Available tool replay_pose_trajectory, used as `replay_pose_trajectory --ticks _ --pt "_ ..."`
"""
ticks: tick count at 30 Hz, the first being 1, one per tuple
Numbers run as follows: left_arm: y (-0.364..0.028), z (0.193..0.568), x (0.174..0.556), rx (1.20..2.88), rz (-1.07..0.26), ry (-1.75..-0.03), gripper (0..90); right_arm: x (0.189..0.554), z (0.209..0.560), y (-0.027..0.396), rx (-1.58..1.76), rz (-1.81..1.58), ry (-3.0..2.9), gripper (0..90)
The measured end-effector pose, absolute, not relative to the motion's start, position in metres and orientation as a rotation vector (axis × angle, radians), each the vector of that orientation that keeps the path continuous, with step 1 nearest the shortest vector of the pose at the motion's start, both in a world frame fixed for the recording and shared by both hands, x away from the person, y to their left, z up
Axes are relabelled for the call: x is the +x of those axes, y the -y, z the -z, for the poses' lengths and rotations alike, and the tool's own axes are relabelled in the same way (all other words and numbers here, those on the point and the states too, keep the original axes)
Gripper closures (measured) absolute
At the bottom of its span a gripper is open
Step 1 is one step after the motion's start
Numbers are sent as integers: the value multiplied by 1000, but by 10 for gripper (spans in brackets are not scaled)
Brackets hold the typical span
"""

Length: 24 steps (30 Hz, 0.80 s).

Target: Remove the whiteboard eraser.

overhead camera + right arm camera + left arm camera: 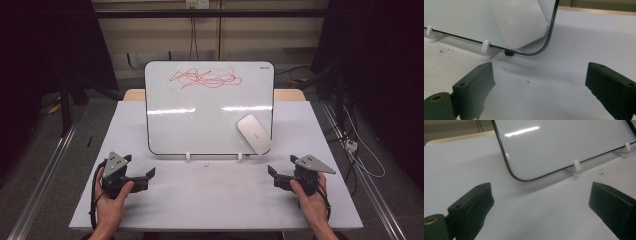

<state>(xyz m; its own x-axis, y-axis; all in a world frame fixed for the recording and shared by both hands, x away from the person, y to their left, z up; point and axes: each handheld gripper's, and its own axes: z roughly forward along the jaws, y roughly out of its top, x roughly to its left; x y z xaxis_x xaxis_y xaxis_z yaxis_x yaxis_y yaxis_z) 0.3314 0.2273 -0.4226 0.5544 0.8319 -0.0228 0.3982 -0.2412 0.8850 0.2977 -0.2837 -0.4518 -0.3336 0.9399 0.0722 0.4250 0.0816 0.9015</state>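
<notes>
On the left of the bench, the left hand holds the left gripper low over the bare surface, its jaws pointing toward the middle; in the left gripper view the left gripper stands wide, with nothing between the jaws and the pale top showing through the gap. Ahead of it, at the middle of the bench, a whiteboard leans back on two small white feet, its lower left corner near the left gripper but well apart from it. That corner and the feet also appear in the left gripper view, where the whiteboard rises just beyond the jaws. Red scribble runs across the top of the board. Lower right on the board's face sits a white eraser, tilted, its lower end close to the board's bottom right corner. In the right gripper view the eraser lies against the whiteboard just above the rounded corner. On the right, the right hand holds the right gripper over the bench, below and to the right of the eraser and not touching it; its jaws stand wide and empty in the right gripper view.
</notes>
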Motion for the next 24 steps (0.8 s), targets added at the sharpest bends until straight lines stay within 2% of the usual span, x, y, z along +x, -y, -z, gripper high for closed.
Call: replay_pose_trajectory --ticks 7,13,24 --pt "-226 423 330 1866 -577 -994 53 299 452 281 1352 -1213 -1833 78" --pt "-227 422 327 1853 -586 -1005 53 300 447 276 1311 -1232 -1934 29" --pt "-226 423 327 1872 -582 -1004 52 310 436 261 1258 -1167 -1961 95"
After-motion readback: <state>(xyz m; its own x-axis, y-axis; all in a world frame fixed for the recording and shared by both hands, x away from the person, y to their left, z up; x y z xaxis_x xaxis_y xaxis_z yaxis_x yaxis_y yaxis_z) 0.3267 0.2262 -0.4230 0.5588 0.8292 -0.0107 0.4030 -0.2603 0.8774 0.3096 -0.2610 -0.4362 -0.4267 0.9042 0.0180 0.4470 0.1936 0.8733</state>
